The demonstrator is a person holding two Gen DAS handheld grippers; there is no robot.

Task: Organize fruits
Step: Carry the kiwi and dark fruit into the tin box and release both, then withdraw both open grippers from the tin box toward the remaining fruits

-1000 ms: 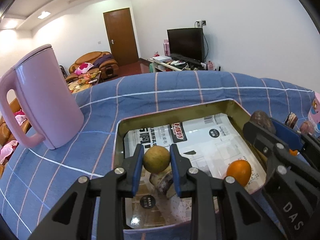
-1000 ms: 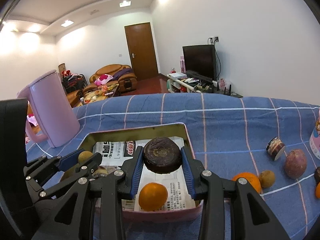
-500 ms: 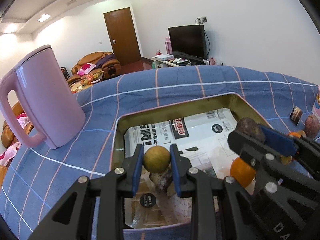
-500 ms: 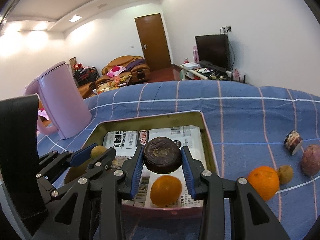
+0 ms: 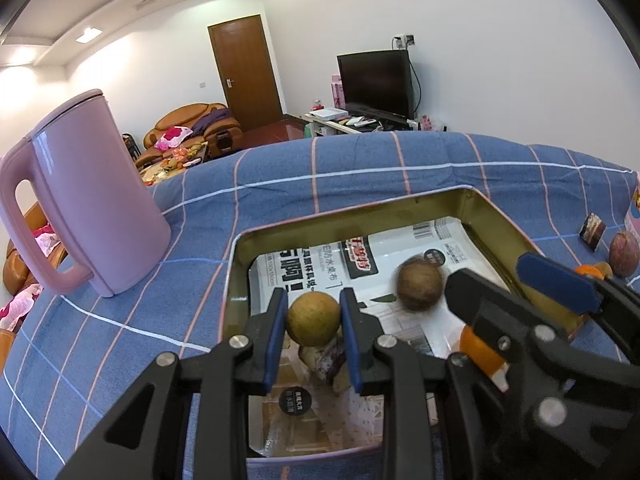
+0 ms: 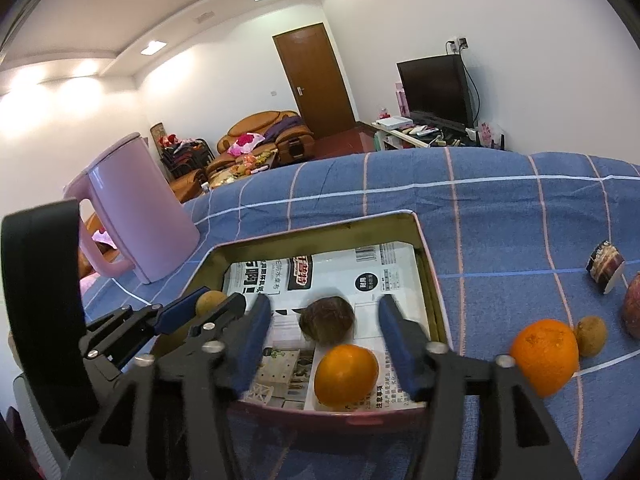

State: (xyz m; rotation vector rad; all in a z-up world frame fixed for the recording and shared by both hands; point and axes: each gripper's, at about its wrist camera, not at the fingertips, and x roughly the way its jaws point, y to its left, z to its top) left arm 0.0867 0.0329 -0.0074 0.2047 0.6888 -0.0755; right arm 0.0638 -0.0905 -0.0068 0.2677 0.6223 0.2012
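Blue-padded, the right claw (image 6: 320,328) has just been opening, its pads now standing clear of the dark brown fruit (image 6: 327,320), which is blurring as it drops onto the newspaper in the tin tray (image 6: 434,300) beside an orange (image 6: 346,374). Meanwhile the left claw (image 5: 313,328) is clamping a greenish-brown fruit (image 5: 313,318) above the tray. More fruit is waiting on the blue checked cloth (image 6: 500,240).

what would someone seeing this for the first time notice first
Probably the brown fruit, blurred, in the paper-lined tin between the right gripper's jaws, which have just been opening and no longer touch it. Next, the left gripper clamped on a yellow-green fruit above the tin's near corner. The tall pink kettle stands on the blue checked cloth at far left.
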